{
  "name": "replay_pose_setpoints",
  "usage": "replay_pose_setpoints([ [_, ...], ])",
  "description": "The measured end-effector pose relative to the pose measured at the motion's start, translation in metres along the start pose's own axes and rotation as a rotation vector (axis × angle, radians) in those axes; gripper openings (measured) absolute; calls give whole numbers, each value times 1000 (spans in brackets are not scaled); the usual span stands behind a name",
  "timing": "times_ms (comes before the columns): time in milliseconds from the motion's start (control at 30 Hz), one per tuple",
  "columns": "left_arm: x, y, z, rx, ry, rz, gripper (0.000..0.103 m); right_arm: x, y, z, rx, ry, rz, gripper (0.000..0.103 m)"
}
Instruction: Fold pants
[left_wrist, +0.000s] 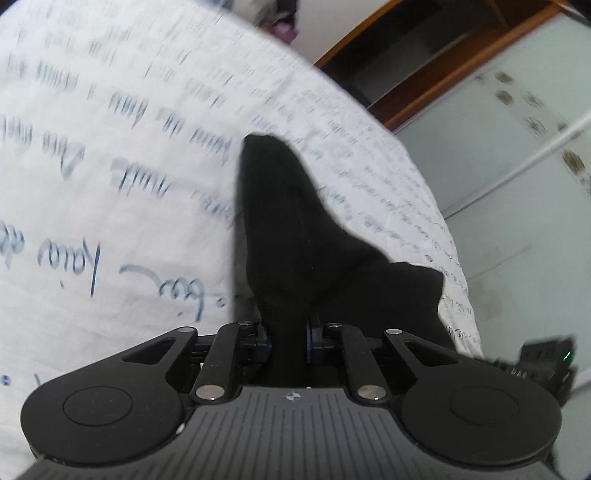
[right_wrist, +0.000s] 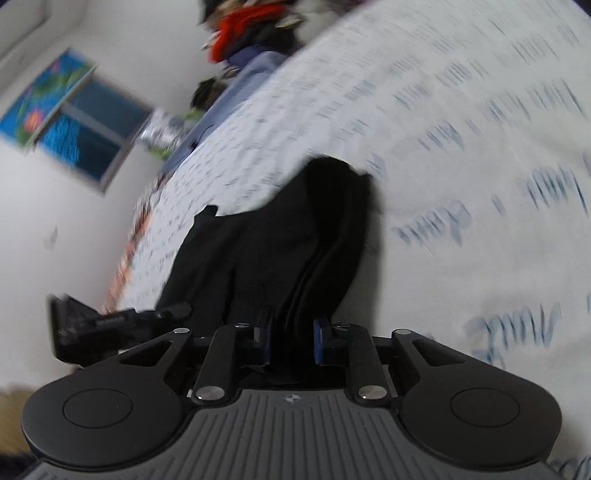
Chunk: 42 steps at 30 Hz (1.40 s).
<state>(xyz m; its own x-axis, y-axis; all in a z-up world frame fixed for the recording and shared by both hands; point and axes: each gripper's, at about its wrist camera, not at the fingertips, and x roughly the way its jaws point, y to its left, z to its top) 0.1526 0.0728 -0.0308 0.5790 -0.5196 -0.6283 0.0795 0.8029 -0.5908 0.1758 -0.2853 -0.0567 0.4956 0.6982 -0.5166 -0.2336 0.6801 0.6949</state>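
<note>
Left tongs: I am holding my left gripper (left_wrist: 289, 338) clamped tight on a gathered fold of the black pants (left_wrist: 288, 229), the blue pads pressing the cloth from both sides.
Right tongs: I am holding my right gripper (right_wrist: 291, 341) clamped on another bunch of the same black pants (right_wrist: 280, 243); its pads are standing a little further apart around thicker layers.
Pants, left view: the cloth is rising out of my jaws as a dark, smooth peak, tapering to a rounded tip, with a second flap spreading off to the right.
Pants, right view: the fabric is running away from the jaws in long soft pleats, matte black, its far edge lying on the sheet.
Other gripper: my right gripper is showing at the right edge of the left view, and my left gripper (right_wrist: 110, 325) at the left edge of the right view, each beside the cloth.
Surface: a white bedsheet (left_wrist: 110, 166) printed with blue handwriting is lying under the pants, blurred by motion.
Bed edge: a patterned orange trim is possibly running along the sheet's left border in the right view; it is too smeared to be sure.
Room, left view: a brown wooden frame (left_wrist: 424, 85) and pale frosted panels (left_wrist: 517, 166) are standing beyond the bed.
Room, right view: a white wall, a blue window (right_wrist: 74, 129) and heaped clothes (right_wrist: 243, 40) in red and blue are sitting farthest off.
</note>
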Motion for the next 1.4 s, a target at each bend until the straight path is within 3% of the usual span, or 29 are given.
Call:
replay_pose_setpoints([
  [100, -24, -10, -4, 41, -64, -9, 14, -8, 26, 15, -109, -4, 27, 19],
  [167, -31, -8, -9, 64, -97, 28, 15, -7, 31, 18, -127, 11, 39, 19],
  [300, -7, 26, -23, -31, -10, 63, 22, 21, -1, -1, -51, 102, 4, 19],
  [367, -6, 32, -26, -50, -33, 35, 30, 20, -28, -8, 104, 63, 97, 29],
  [433, -11, 31, -24, -71, -35, 18, 39, 16, -41, -11, 206, 40, 134, 33],
  [500, -26, 25, -23, -54, -77, 67, 37, 3, -44, -12, 248, -6, 121, 39],
  [600, -56, 9, -18, -6, -174, 110, 37, -29, -31, -8, 199, -145, 13, 44],
  [700, -71, -23, -7, 88, -290, 161, 37, -44, 11, -4, 26, -268, -106, 44],
  [733, -66, -35, -3, 129, -308, 173, 40, -39, 26, -2, -18, -272, -105, 49],
  [767, -61, -45, 2, 157, -315, 188, 44, -30, 40, 0, -43, -264, -89, 65],
  [833, -39, -59, 8, 186, -294, 213, 50, -4, 63, 4, -73, -233, -40, 82],
  [967, 15, -70, 9, 301, -251, 325, 51, 45, 72, 19, -50, -197, -53, 82],
  [1033, 40, -58, 6, 294, -192, 360, 52, 63, 55, 22, 0, -174, -81, 82],
  [1100, 55, -43, 2, 285, -176, 358, 55, 69, 33, 19, 25, -177, -43, 80],
  [1133, 55, -39, 0, 293, -199, 346, 55, 67, 27, 18, 29, -183, -18, 75],
  [1167, 55, -38, -2, 295, -202, 346, 55, 65, 23, 16, 42, -180, -12, 64],
  [1233, 56, -40, -4, 311, -199, 363, 56, 61, 15, 13, 66, -180, -17, 54],
  [1333, 52, -45, -2, 317, -193, 371, 54, 56, 10, 7, 79, -196, 12, 55],
  [1400, 34, -51, -6, 296, -215, 374, 54, 44, 22, 4, 72, -219, -34, 56],
])
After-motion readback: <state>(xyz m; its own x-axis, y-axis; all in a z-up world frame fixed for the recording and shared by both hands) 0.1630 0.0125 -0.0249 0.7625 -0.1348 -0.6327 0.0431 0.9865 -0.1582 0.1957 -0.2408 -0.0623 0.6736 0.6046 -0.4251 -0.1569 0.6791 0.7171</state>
